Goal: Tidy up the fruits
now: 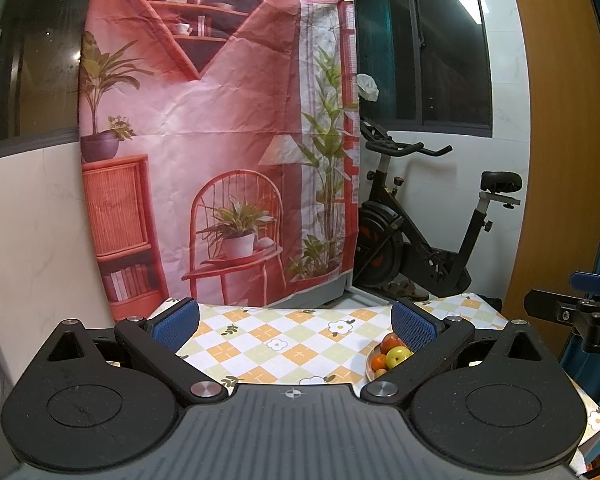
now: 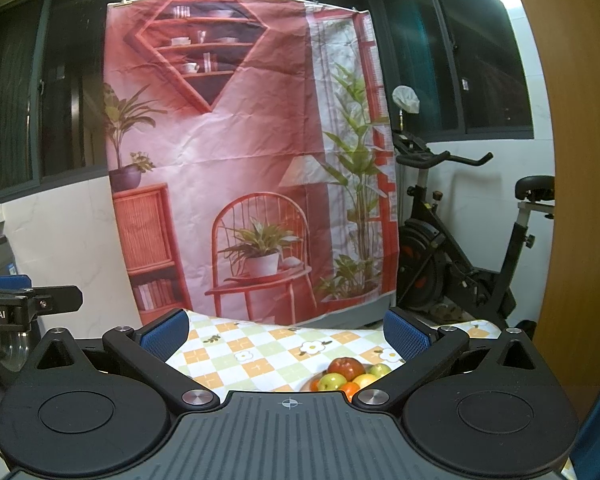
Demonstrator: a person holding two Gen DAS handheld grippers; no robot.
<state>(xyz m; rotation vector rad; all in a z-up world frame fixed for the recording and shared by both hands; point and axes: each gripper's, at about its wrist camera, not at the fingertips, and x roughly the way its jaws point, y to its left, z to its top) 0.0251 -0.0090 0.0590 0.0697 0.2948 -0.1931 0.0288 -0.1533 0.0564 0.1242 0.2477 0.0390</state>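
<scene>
Across the upper centre of both views I see a large printed backdrop (image 1: 220, 132) of a red room with shelves and potted plants, hung in front of dark windows. At the right of each frame stands a black exercise bike (image 1: 428, 232), with a wooden panel (image 1: 556, 128) beyond it at the far right edge.

Below the backdrop, my counter (image 1: 284, 344) fills the lower centre, covered in a checked cloth of orange, green and white with flower prints.

My left hand-held gripper (image 1: 296, 322) is released, its blue-padded fingers spread wide with nothing between them, raised above the cloth. My right hand-held gripper (image 2: 286, 332) is likewise released and empty; part of it also shows at the right edge of the left wrist view.

A plate (image 1: 369, 364) of fruit sits on the counter at the lower right of the left view, partly hidden behind the right finger. In the right wrist view it lies lower centre-right, just above the gripper body. On it I make out a red apple (image 2: 345, 367), a green apple (image 2: 332, 382), a second green apple (image 2: 380, 370) and an orange (image 2: 350, 390), piled touching one another.
</scene>
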